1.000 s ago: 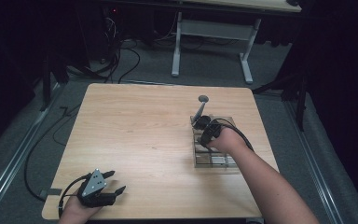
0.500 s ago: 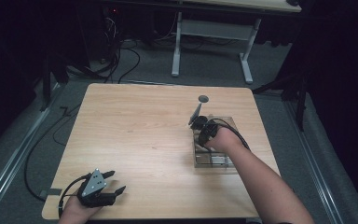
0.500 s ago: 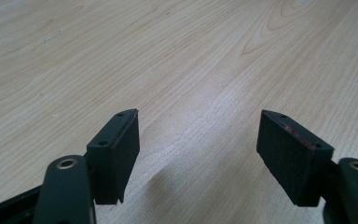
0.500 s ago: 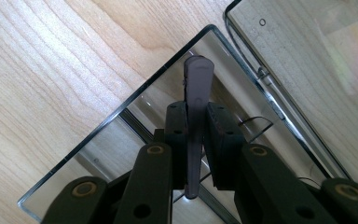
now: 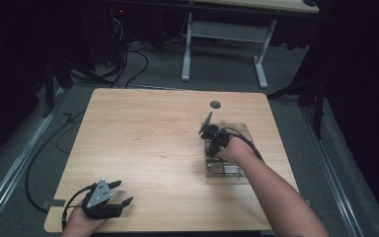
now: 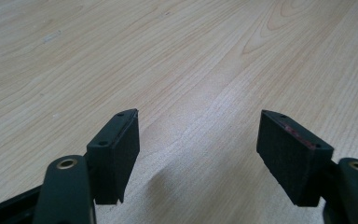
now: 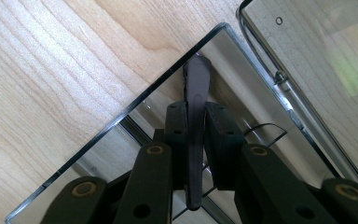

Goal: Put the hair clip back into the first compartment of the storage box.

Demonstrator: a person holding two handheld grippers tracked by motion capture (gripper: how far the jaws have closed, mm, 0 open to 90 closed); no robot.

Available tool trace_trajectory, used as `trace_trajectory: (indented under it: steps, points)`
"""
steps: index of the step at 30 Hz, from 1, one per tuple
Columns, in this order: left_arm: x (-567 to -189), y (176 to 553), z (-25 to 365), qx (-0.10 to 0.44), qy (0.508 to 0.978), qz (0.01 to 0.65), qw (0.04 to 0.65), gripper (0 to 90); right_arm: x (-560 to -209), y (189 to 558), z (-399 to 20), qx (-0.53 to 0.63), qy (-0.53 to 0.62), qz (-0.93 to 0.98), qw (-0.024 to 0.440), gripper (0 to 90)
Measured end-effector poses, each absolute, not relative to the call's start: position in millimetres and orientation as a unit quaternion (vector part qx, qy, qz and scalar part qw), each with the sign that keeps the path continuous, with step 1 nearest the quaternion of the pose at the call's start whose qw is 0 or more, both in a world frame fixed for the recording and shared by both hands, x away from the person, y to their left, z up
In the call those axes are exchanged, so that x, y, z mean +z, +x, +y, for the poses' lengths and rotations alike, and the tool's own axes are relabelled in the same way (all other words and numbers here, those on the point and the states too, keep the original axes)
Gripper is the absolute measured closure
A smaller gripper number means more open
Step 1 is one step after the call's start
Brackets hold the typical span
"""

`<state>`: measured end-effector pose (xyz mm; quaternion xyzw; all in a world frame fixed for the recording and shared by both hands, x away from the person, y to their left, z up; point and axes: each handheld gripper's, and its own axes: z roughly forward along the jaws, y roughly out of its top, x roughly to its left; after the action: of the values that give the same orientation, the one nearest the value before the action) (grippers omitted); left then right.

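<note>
High view: one light wooden table [image 5: 143, 148] on grey floor, dark room, a second desk behind; one clear box [image 5: 234, 170] at its right side. Left gripper view: left gripper [image 6: 198, 154] gapes wide, empty, over bare wood. Right gripper view: right gripper [image 7: 196, 135] is clamped on one dark spoon [image 7: 196, 93] — over the box.

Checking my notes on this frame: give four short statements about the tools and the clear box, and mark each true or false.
1. The right tool is shut on a thin dark utensil. True.
2. The left tool grips a cup. False: its jaws stand open over bare table.
3. The utensil's tip is over the clear box. True.
4. Both tools are at the box. False: the left tool rests near the table's front left corner.
</note>
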<state>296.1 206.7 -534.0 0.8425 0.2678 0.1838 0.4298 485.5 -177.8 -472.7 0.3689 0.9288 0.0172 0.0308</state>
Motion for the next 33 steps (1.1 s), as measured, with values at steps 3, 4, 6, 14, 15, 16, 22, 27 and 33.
trace_trajectory:
  steps: [3,4,6,14,15,16,22,27,33]
  points:
    - [-534.0,296.2,206.6,0.184,0.843,0.268,0.429,30.3,-472.9,485.1,-178.4,0.021,0.369,0.929,0.031,79.7]
    - [-534.0,296.2,206.6,0.184,0.843,0.268,0.429,30.3,-472.8,484.3,-178.0,0.02,0.376,0.926,0.029,79.7]
    - [-534.0,296.2,206.5,0.184,0.843,0.268,0.429,30.3,-473.1,484.6,-178.2,0.023,0.375,0.926,0.029,79.6]
    - [-534.0,296.2,206.6,0.184,0.843,0.268,0.429,30.3,-474.8,484.1,-177.4,0.015,0.38,0.924,0.023,76.6]
    - [-534.0,296.2,206.6,0.183,0.843,0.268,0.429,30.3,-474.2,483.4,-176.8,0.014,0.387,0.922,0.02,76.0]
    - [-534.0,296.2,206.6,0.183,0.843,0.268,0.429,30.3,-473.9,484.0,-177.4,0.017,0.381,0.924,0.021,75.5]
    - [-534.0,296.2,206.5,0.184,0.843,0.268,0.429,30.3,-465.8,484.6,-180.0,0.028,0.386,0.922,0.017,73.6]
    - [-534.0,296.3,206.4,0.184,0.843,0.268,0.428,30.3,-456.1,483.8,-182.5,0.037,0.395,0.918,0.017,72.8]
    - [-534.0,296.1,206.2,0.185,0.844,0.267,0.427,30.4,-447.2,482.2,-187.7,0.049,0.397,0.916,0.021,72.9]
